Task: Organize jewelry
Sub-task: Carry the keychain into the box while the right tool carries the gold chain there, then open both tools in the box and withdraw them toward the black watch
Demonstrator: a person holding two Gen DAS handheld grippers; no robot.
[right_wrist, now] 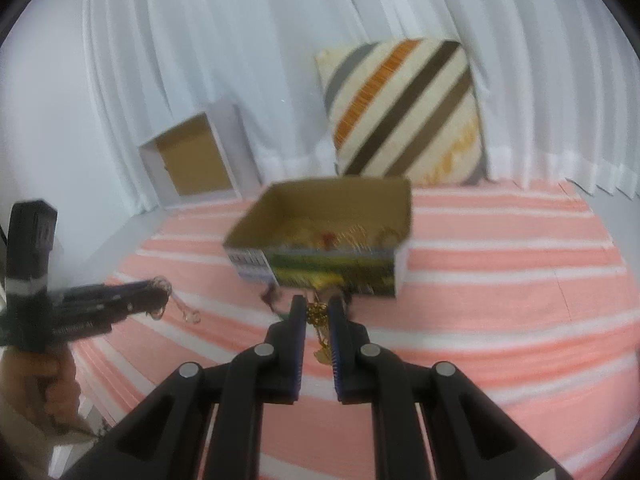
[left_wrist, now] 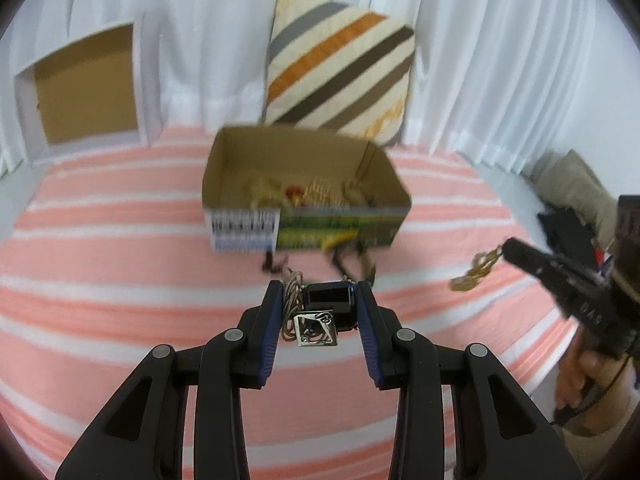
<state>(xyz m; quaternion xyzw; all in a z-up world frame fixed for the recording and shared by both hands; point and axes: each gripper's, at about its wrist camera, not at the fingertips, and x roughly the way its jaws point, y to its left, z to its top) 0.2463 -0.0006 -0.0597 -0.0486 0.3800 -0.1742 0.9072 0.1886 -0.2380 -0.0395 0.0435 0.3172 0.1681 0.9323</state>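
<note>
Left gripper [left_wrist: 317,312], lower centre: jaws clamped on a black pendant [left_wrist: 330,306] with cord. Cardboard box [left_wrist: 304,216] of jewelry mid-frame on striped bedspread [left_wrist: 120,300]. Right gripper [right_wrist: 317,320]: jaws closed on gold chain [right_wrist: 318,316].

Two wrist views angled down, both near the open cardboard box [left_wrist: 304,184].

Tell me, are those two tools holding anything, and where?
Left tool: small black box, gripped by its sides, with a pendant necklace. Right tool: gold chain, pinched near its top.
</note>
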